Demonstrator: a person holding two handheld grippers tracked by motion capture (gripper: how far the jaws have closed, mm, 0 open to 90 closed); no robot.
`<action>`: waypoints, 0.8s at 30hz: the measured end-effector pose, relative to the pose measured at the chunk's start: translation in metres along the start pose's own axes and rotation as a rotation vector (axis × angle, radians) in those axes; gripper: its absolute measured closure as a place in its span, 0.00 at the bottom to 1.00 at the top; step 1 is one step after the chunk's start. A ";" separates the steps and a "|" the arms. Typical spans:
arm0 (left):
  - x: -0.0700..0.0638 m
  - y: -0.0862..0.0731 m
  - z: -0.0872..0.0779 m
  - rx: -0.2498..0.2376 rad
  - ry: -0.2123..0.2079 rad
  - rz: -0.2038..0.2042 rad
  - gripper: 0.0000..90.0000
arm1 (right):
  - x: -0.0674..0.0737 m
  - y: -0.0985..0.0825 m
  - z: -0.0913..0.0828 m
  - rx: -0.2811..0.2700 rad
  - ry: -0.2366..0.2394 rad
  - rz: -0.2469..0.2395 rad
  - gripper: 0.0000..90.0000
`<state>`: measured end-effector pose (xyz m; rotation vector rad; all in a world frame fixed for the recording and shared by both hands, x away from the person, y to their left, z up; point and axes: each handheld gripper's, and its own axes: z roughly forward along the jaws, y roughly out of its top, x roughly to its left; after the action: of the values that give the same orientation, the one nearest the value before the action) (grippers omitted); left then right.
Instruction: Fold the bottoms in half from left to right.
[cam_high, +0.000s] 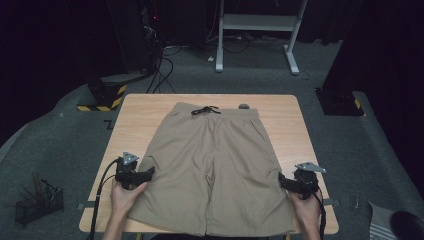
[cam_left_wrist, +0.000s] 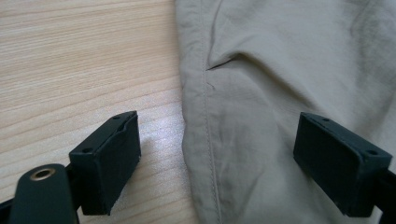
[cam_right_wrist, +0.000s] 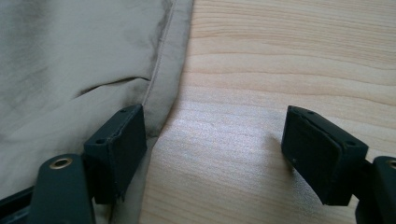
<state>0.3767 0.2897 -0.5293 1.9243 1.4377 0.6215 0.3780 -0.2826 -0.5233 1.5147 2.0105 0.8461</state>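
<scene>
Shorts: a pair of khaki drawstring shorts (cam_high: 212, 165) is lying flat on the wooden table (cam_high: 290, 120), waistband at the far side, leg hems toward the near edge, black drawstring (cam_high: 205, 110) tied at the far middle.
Left gripper: the left gripper (cam_high: 148, 172) is sitting at the left outer seam of the left leg, jaws standing wide apart with nothing pinched; in the left gripper view (cam_left_wrist: 215, 154) one jaw is hanging over bare wood and the other over cloth, the side seam (cam_left_wrist: 208, 135) running between them.
Right gripper: the right gripper (cam_high: 283, 181) is sitting at the right outer edge of the right leg, jaws likewise spread and gripping nothing; in the right gripper view (cam_right_wrist: 215, 149) one jaw is touching or just over the seam (cam_right_wrist: 161, 65), the other is standing over bare table.
Work in hand: judging by the placement, both hands are lining up to take the outer edges, probably for a fold.
Risk, missed layer: the right jaws are mostly straddling wood, so closing there is likely catching only the hem lip or nothing.
Risk, single layer: a shallow bite is likely lifting the top layer alone, leaving the lower one dragging and wrinkling.
Risk, uneven pull: the grippers are sitting at slightly different distances from the near edge, so lifting together is likely skewing the shorts.
Risk, pocket: a pocket opening (cam_left_wrist: 229, 58) is gaping just far of the left jaws; a jaw slipping in is going to snag.
Risk, scraping: jaws pressed low are going to scuff the table and push the cloth inward.
</scene>
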 end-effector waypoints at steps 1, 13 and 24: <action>0.000 0.000 0.000 0.000 0.000 0.000 0.17 | 0.000 0.000 0.000 0.000 0.000 0.000 0.24; 0.002 0.000 0.000 0.000 -0.022 0.008 0.16 | 0.000 0.000 -0.001 -0.004 0.001 0.009 0.28; 0.011 0.006 -0.013 -0.045 -0.117 -0.085 0.24 | 0.002 0.000 -0.007 -0.064 0.028 0.029 0.42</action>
<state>0.3745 0.3016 -0.5165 1.8238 1.4119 0.4891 0.3726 -0.2821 -0.5180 1.5078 1.9663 0.9395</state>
